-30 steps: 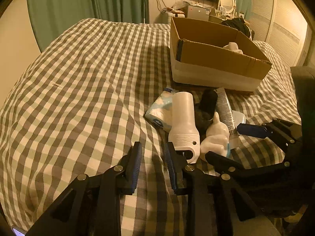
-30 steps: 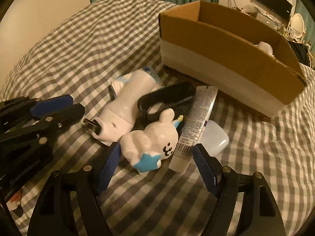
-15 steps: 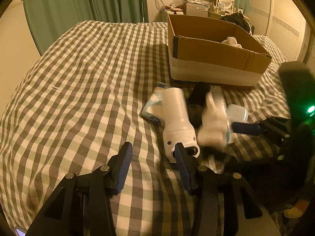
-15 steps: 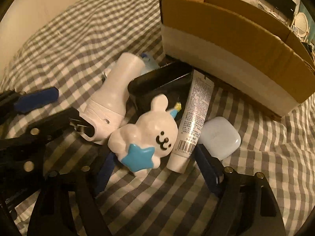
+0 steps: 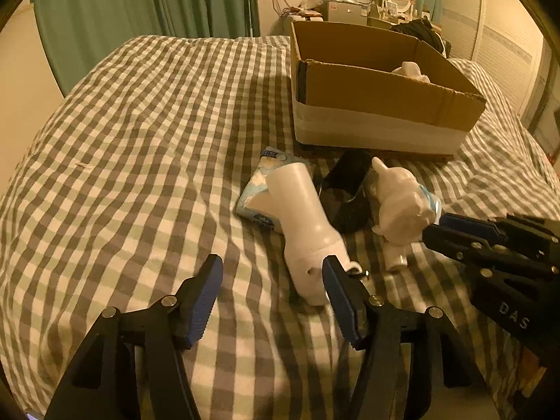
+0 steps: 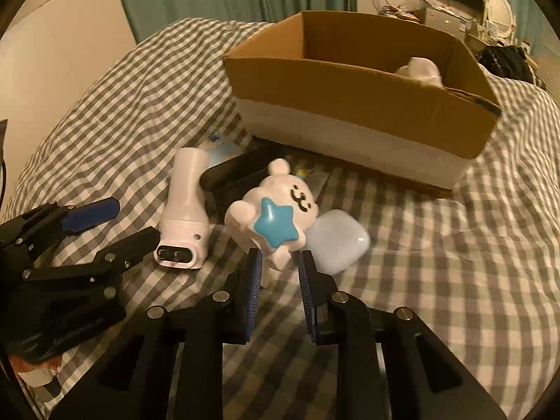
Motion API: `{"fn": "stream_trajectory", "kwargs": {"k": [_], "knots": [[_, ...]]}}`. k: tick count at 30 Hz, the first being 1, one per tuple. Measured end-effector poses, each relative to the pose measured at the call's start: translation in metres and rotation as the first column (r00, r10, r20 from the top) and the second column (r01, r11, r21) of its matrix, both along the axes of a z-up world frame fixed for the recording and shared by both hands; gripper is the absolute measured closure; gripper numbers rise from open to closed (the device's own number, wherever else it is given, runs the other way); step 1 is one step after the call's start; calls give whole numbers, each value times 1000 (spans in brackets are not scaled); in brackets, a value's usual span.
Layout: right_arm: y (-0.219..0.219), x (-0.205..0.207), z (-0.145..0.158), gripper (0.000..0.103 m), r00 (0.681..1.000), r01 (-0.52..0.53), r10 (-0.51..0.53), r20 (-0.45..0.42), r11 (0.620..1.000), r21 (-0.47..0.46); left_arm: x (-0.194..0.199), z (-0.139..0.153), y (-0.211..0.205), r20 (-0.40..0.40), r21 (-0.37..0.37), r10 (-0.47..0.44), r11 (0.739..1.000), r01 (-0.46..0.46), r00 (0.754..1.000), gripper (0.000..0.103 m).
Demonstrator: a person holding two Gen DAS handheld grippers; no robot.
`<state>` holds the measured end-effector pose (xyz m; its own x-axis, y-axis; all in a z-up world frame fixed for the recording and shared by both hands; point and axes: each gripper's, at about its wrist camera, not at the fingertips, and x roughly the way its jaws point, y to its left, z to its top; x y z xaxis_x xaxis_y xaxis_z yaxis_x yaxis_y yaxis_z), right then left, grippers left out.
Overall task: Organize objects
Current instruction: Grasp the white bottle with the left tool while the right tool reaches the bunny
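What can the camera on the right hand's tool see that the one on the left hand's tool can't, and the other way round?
Only the right wrist view shows the bunny toy's face and its blue star, the pale rounded case beside it, and the right tool shut on the bunny toy.

Only the left wrist view shows the left tool head-on, its jaws opening with nothing between them, and the bunny's plain back.

Both show the cardboard box holding a white item, the white handheld device, the black object, the blue-white packet and the checked bedspread.

Cardboard box [image 6: 350, 94] sits behind rabbit figure [image 6: 276, 210].
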<state>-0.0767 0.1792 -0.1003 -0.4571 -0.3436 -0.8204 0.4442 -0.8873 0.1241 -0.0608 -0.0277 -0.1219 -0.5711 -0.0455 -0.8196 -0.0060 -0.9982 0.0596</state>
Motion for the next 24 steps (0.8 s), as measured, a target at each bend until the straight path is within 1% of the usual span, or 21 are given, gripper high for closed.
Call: {"fn": "stream_trajectory", "kwargs": {"k": [2, 3, 4, 8, 11, 13, 14, 15, 16, 19, 20, 21, 22, 24], "knots": [[4, -2, 0, 83, 1000, 19, -19, 3, 1000, -6, -4, -2, 3, 4, 9, -5, 1000, 5, 1000, 40], [6, -3, 0, 89, 1000, 24, -24, 5, 1000, -10, -6, -3, 5, 8, 18, -10, 1000, 9, 1000, 39], [6, -4, 0, 90, 1000, 28, -28, 4, 1000, -11, -9, -4, 7, 13, 23, -10, 1000, 10, 1000, 37], [17, 0, 3, 91, 999, 39, -39, -3, 999, -6, -18, -9, 14, 29, 40, -16, 999, 15, 999, 37], [27, 3, 6, 91, 999, 54, -54, 1, 998, -33, -28, -17, 17, 53, 75, -18, 997, 14, 998, 37], [30, 1, 9, 91, 998, 68, -68, 0, 996, -54, -34, -24, 20, 74, 84, -18, 996, 11, 997, 36], [32, 1, 10, 89, 997, 74, -74, 0, 995, -61, -36, -27, 21, 82, 86, -19, 996, 12, 996, 36], [33, 0, 10, 84, 997, 82, -82, 2, 995, -65, -39, -31, 23, 95, 88, -22, 996, 14, 995, 36], [35, 0, 10, 82, 996, 88, -88, 4, 994, -67, -41, -34, 25, 105, 90, -23, 996, 13, 994, 36], [36, -1, 10, 71, 995, 96, -96, 3, 993, -70, -45, -41, 31, 119, 66, -29, 998, 22, 992, 36], [33, -2, 10, 63, 995, 98, -98, 2, 993, -66, -45, -41, 33, 117, 62, -38, 998, 31, 992, 40], [32, -3, 10, 58, 995, 100, -101, -1, 993, -64, -44, -41, 35, 113, 61, -49, 997, 42, 992, 47], [32, -3, 10, 58, 995, 102, -103, -6, 993, -64, -42, -41, 37, 111, 71, -60, 996, 52, 992, 55], [38, 1, 11, 58, 995, 102, -103, -8, 992, -72, -40, -39, 34, 102, 86, -55, 995, 47, 993, 55]]}}
